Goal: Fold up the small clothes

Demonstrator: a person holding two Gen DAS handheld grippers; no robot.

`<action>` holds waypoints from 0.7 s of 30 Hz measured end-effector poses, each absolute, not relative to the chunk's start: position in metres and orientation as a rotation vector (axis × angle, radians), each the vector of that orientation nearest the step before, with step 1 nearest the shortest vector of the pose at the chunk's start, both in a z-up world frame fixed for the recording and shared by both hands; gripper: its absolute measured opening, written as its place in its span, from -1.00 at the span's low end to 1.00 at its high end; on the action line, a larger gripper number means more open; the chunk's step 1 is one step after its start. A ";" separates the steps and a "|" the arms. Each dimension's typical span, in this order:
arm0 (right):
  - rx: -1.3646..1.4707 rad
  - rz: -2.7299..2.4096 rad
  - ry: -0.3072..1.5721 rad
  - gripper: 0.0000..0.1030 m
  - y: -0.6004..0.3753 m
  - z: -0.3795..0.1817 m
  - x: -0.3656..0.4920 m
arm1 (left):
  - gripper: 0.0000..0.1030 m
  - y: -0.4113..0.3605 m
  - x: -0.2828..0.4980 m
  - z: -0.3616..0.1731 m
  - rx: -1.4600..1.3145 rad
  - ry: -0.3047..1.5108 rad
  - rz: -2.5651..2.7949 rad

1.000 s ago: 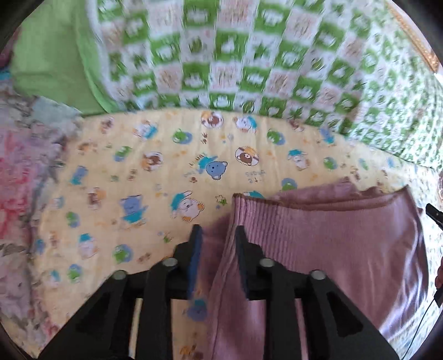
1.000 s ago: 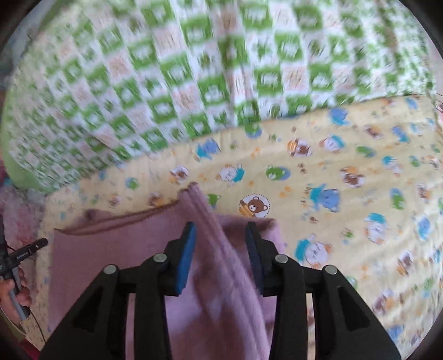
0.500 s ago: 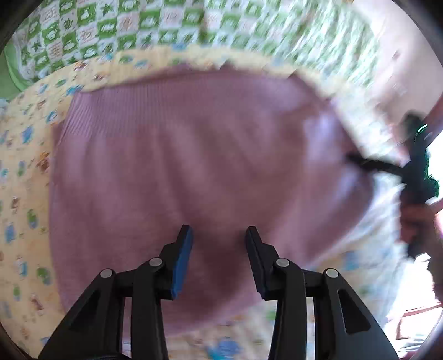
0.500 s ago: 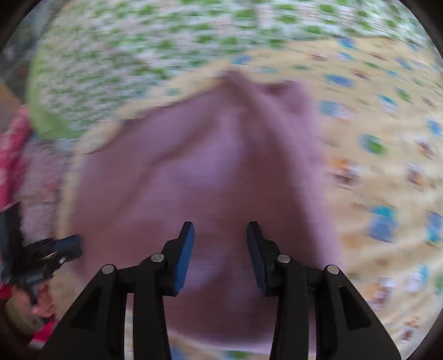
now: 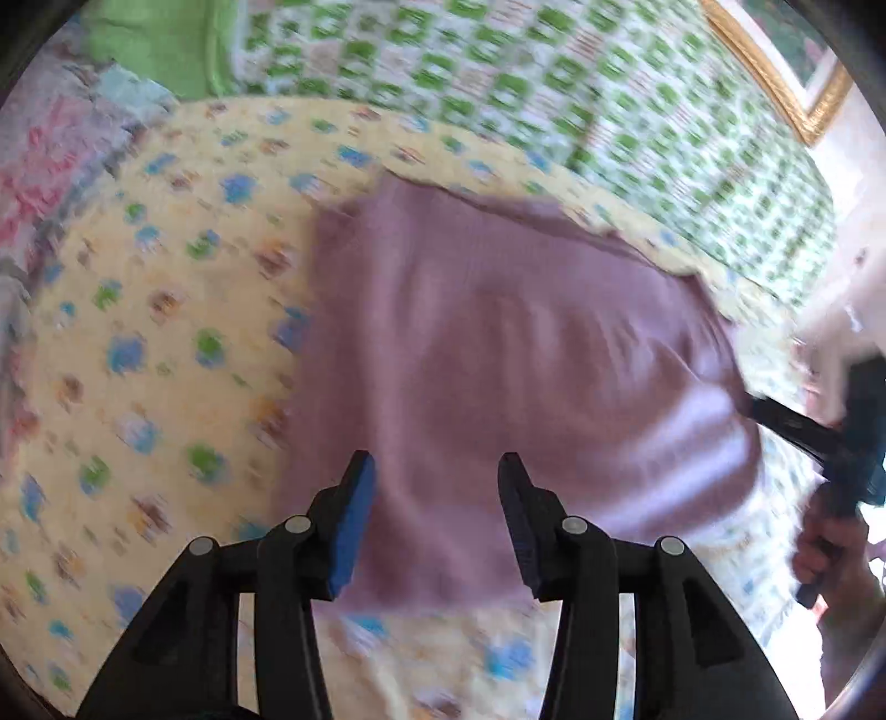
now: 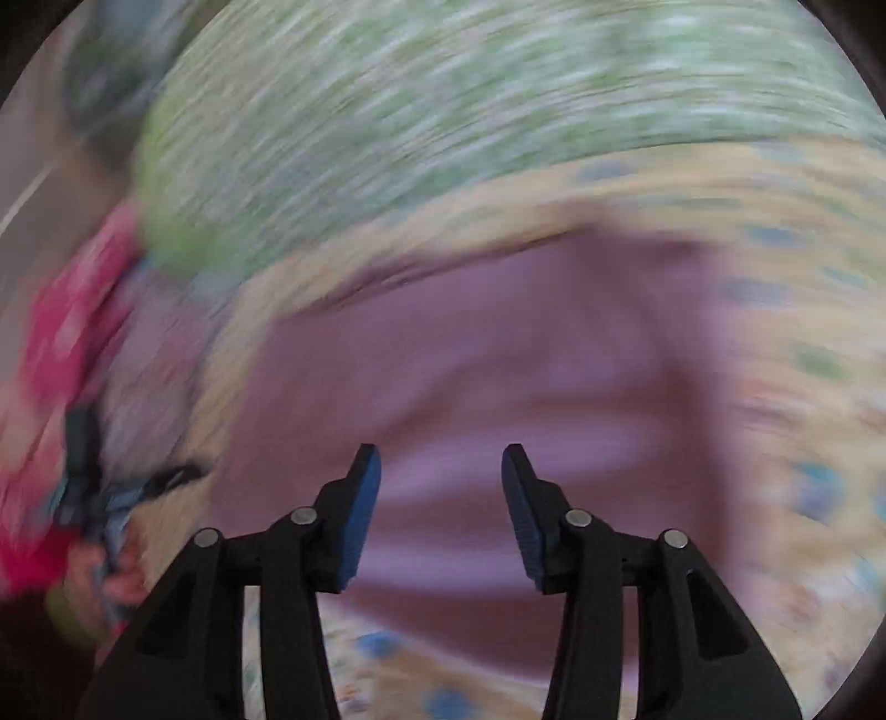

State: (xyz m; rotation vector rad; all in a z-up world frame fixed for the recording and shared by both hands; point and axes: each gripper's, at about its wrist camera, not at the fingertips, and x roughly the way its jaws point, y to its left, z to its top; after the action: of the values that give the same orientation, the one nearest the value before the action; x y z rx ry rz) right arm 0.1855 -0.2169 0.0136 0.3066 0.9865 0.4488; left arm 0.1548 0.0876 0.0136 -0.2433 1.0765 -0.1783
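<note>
A purple knitted garment (image 5: 498, 343) lies flat and folded on the yellow cartoon-print sheet (image 5: 155, 343). My left gripper (image 5: 437, 471) hovers over its near edge; the jaws are opening and the pads press on nothing. At the garment's right edge, the right gripper (image 5: 797, 426) shows as a black finger held by a hand (image 5: 830, 548). The right wrist view is heavily blurred. There the same garment (image 6: 498, 360) fills the middle, and my right gripper (image 6: 440, 465) is above its near part, jaws opening with nothing held. The left gripper (image 6: 105, 493) is a dark smear at the left.
A green-and-white checked blanket (image 5: 554, 83) is bunched along the far side of the sheet. A green pillow (image 5: 155, 44) and pink floral fabric (image 5: 50, 166) lie at the left. A gold picture frame (image 5: 775, 83) hangs at the top right.
A second ago both grippers pinched the purple garment's edge. They have since let go, opened wider and drawn back towards its near edge, and the garment now lies folded flat.
</note>
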 end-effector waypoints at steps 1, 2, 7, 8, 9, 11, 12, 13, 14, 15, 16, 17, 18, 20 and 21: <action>0.266 0.527 1.022 -0.06 -0.196 0.005 0.198 | -0.10 0.077 0.147 0.010 -0.233 1.085 -0.191; 0.218 0.608 1.082 -0.06 -0.172 -0.009 0.215 | -0.10 0.069 0.144 0.003 -0.219 1.098 -0.198; 0.198 0.565 1.106 -0.06 -0.157 -0.053 0.295 | -0.10 0.071 0.147 -0.045 -0.203 1.191 -0.090; 0.279 0.543 1.069 -0.06 -0.168 -0.054 0.311 | -0.11 0.078 0.146 -0.051 -0.229 1.200 -0.084; 0.355 0.501 1.037 -0.06 -0.181 -0.054 0.323 | -0.12 0.082 0.145 -0.053 -0.245 1.202 -0.079; 0.514 0.462 0.981 -0.06 -0.204 -0.053 0.336 | -0.13 0.086 0.143 -0.051 -0.259 1.195 -0.083; 0.557 0.436 0.951 -0.06 -0.211 -0.049 0.336 | -0.13 0.085 0.141 -0.049 -0.248 1.195 -0.076; 0.556 0.409 0.933 -0.06 -0.215 -0.045 0.333 | -0.12 0.086 0.137 -0.047 -0.239 1.204 -0.061; 0.551 0.402 0.905 -0.06 -0.219 -0.038 0.324 | -0.07 0.086 0.133 -0.044 -0.250 1.207 -0.055; 0.549 0.409 0.890 -0.05 -0.221 -0.033 0.315 | 0.00 0.089 0.128 -0.040 -0.270 1.204 -0.055; 0.542 0.409 0.888 -0.04 -0.223 -0.030 0.307 | 0.14 0.093 0.122 -0.036 -0.289 1.201 -0.052; 0.530 0.405 0.888 -0.04 -0.226 -0.025 0.296 | 0.21 0.095 0.114 -0.033 -0.313 1.201 -0.037; 0.526 0.403 0.886 -0.02 -0.229 -0.022 0.282 | 0.24 0.098 0.108 -0.031 -0.331 1.203 -0.030; 0.526 0.392 0.896 0.03 -0.231 -0.020 0.256 | 0.44 0.102 0.096 -0.033 -0.383 1.225 -0.009; 0.526 0.386 0.902 0.05 -0.232 -0.021 0.247 | 0.46 0.104 0.096 -0.032 -0.405 1.235 0.002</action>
State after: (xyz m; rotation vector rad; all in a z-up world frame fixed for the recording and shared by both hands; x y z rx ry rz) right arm 0.2470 -0.2321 -0.0212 0.5260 0.9023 0.3857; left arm 0.0958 0.1041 -0.0324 -0.4051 1.2348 0.0016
